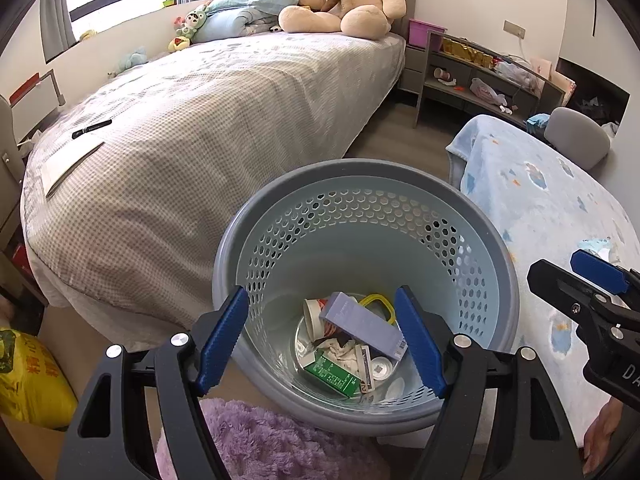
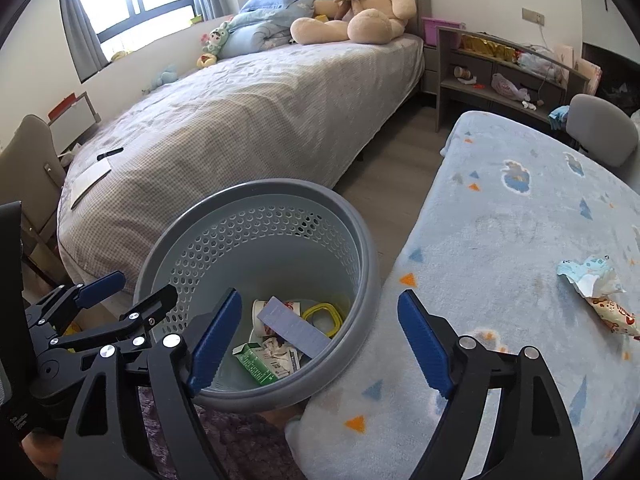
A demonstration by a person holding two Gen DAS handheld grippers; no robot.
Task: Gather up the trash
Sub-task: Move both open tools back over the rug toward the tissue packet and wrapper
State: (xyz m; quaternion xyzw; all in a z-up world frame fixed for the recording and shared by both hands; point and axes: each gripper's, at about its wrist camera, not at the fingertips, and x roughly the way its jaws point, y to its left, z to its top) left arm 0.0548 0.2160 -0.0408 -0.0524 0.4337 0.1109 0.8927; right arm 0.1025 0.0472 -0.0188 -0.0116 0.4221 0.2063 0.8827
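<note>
A grey perforated trash basket [image 1: 400, 168] stands on the floor between the bed and a blue blanket-covered surface [image 2: 520, 208]. Inside lie a purple box [image 1: 364, 324], a green carton [image 1: 332, 374], a paper cup [image 1: 312, 314], a yellow ring [image 1: 378, 302] and crumpled paper. My left gripper [image 1: 322, 292] hangs open over the basket's mouth, nothing between its pads. My right gripper [image 2: 320, 294] is open and empty too, straddling the basket's right rim [image 2: 372, 264] and the blanket's edge. Crumpled wrappers [image 2: 592, 280] lie on the blanket at the far right.
A bed [image 1: 200, 120] with a teddy bear [image 1: 348, 0], a black pen [image 1: 92, 128] and a paper fills the left. A yellow bag [image 1: 28, 380] sits at lower left, a purple fluffy rug [image 1: 272, 440] under the basket. A grey shelf [image 2: 500, 68] and chair [image 2: 600, 128] stand behind.
</note>
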